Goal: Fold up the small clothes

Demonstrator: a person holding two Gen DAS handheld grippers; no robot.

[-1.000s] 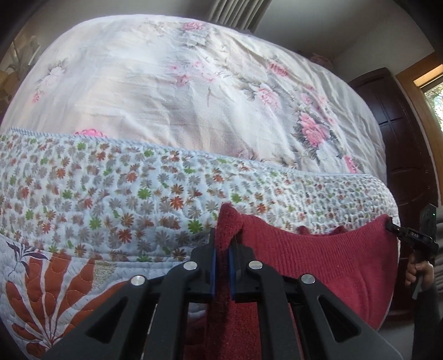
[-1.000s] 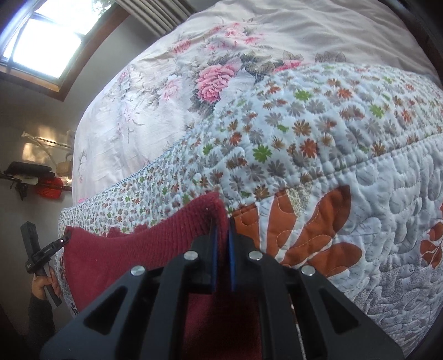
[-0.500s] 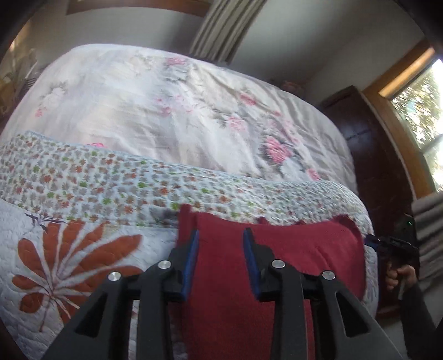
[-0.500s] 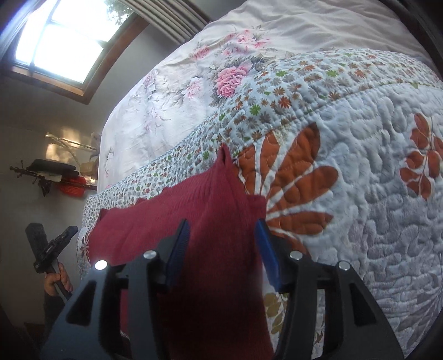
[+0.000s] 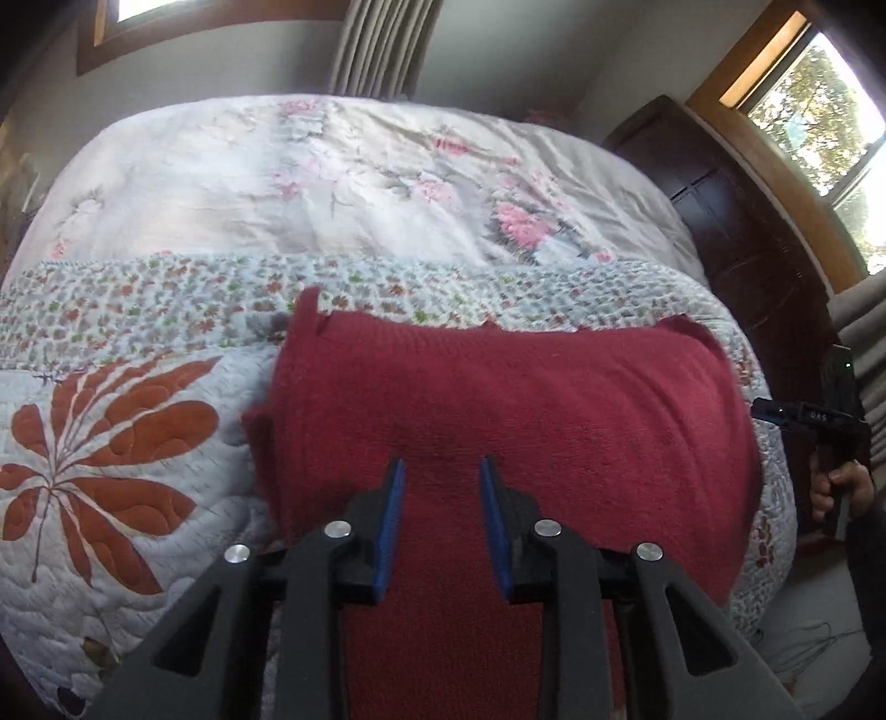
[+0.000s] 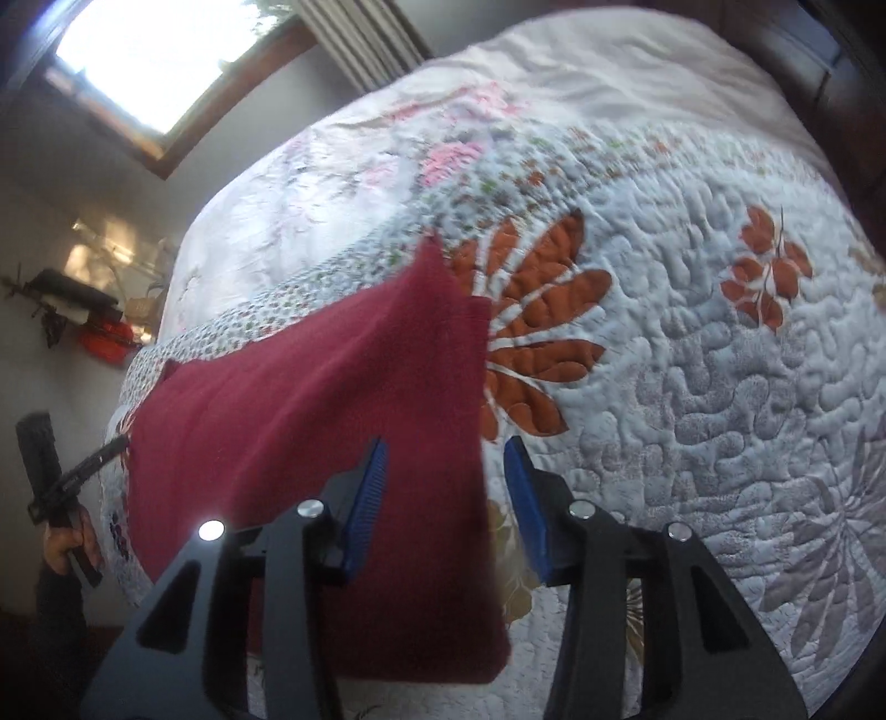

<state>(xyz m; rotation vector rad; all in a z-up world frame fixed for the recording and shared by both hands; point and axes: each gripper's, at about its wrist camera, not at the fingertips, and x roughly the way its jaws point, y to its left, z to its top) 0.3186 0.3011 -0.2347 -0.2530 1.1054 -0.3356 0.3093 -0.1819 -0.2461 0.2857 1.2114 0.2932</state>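
Observation:
A dark red knitted garment [image 5: 515, 410] lies folded flat on the white quilt [image 5: 111, 487] at the near edge of the bed. My left gripper [image 5: 441, 471] hangs open above its near part, nothing between the blue pads. In the right wrist view the same red garment [image 6: 310, 399] spreads to the left, and my right gripper [image 6: 446, 451] is open over its right edge, holding nothing. Each view shows the other gripper far off at the side, the right gripper [image 5: 814, 415] and the left gripper [image 6: 61, 476], each held by a hand.
Beyond the quilt lies a pale sheet with pink flowers [image 5: 343, 177]. A dark wooden cabinet [image 5: 742, 221] stands right of the bed under a window [image 5: 819, 111]. Curtains [image 5: 382, 44] hang at the far wall. A shelf with a red object [image 6: 105, 338] sits on the left wall.
Both grippers were shut on the red garment's top corners a second ago. They have let go, opened, and drawn back and up; the garment now lies flat on the quilt.

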